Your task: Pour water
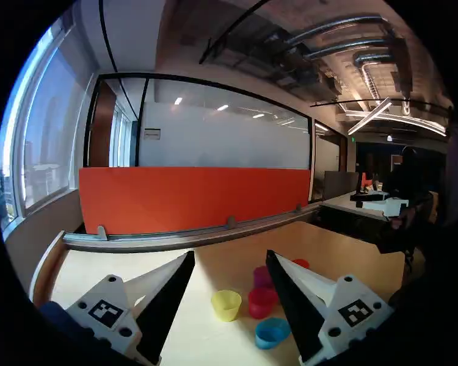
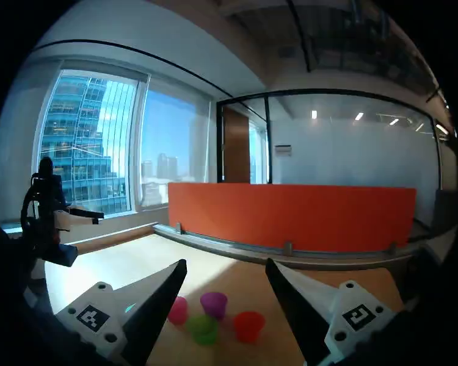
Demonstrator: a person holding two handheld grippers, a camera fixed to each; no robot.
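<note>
Hovering above the wooden counter [image 1: 327, 244], the left gripper [image 1: 229, 262] has its jaws apart and empty, with a yellow cup [image 1: 226, 304] and a blue cup [image 1: 272, 332] below. The right gripper [image 2: 224, 264], jaws likewise apart and empty, faces a pink cup [image 2: 178, 310], a purple cup [image 2: 214, 303], a green cup [image 2: 202, 326] and a red cup [image 2: 248, 324] clustered on the counter.

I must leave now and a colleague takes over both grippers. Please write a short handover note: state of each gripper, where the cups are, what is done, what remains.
Left gripper: jaws open, empty, over the table.
Right gripper: jaws open, empty.
Cups: yellow cup, pink cup, blue cup, purple cup, red cup and green cup stand upright, grouped on the table ahead of both grippers.
Done: nothing; no cup is grasped.
To do: grasp a cup and pour into another. Whether any cup holds water cannot be seen.
</note>
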